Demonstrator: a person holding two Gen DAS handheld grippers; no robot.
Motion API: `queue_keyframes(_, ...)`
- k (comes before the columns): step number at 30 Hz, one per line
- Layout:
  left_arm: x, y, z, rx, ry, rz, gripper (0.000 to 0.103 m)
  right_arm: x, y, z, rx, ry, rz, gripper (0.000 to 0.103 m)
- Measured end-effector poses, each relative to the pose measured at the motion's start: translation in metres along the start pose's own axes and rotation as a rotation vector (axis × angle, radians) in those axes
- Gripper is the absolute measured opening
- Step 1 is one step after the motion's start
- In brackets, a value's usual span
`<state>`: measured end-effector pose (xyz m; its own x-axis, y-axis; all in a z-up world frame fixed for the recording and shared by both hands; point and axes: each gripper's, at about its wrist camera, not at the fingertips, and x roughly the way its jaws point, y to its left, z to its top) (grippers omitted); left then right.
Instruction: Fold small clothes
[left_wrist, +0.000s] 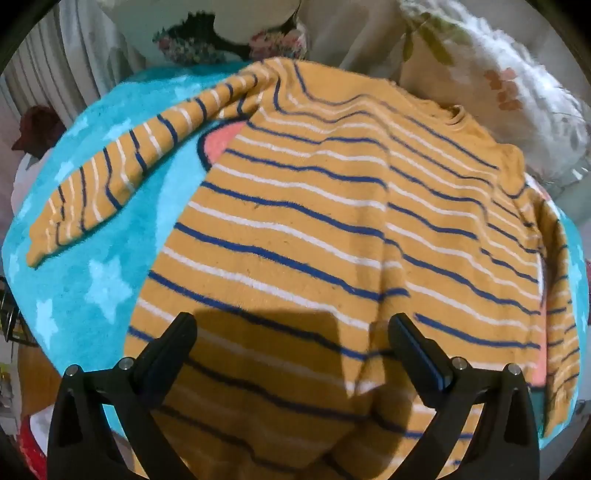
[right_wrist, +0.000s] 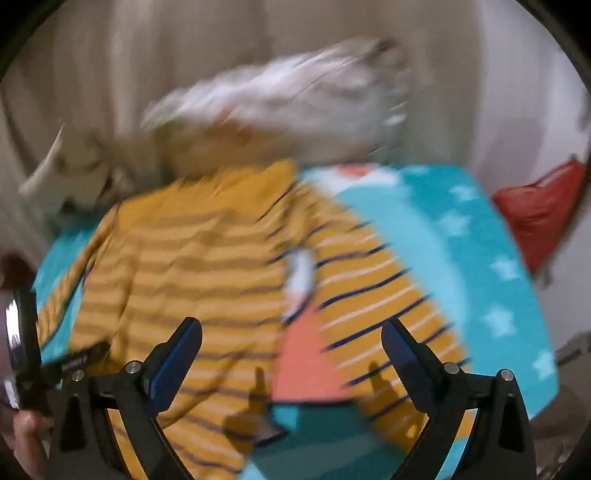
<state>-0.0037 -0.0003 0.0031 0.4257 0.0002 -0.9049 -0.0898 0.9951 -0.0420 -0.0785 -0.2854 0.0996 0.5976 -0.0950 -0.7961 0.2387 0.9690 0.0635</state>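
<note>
Warm indoor light, right view motion-blurred, fisheye-warped edges

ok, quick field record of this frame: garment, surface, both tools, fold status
garment: mustard striped shirt, spread out, one sleeve lying out to the side
surface: turquoise star-print blanket
left tool: open, above the shirt body, nothing gripped
right tool: open, over the shirt, nothing gripped; view blurred
fold status: no completed fold visible
</note>
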Motion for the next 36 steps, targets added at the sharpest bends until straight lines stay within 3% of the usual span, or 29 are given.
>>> queue_keyframes(5,-0.021,0.007,-0.01,0.005,-0.03,-0.007,0.103,0.028,0.037,-0.03,-0.022,0.116,0.046,0.1)
queue_keyframes(10,-0.03,0.017,-0.017,0.006,-0.009,-0.01,0.103,0.041,0.051,-0.042,-0.026,0.159,0.043,0.1)
queue_keyframes(19,-0.038,-0.003,-0.03,0.031,-0.036,-0.009,0.103,0.018,0.053,-0.044,-0.056,0.078,-0.008,0.1)
queue_keyframes(36,-0.052,-0.005,-0.047,0.034,-0.053,-0.046,0.103,0.015,0.032,-0.061,0.01,0.124,0.059,0.1)
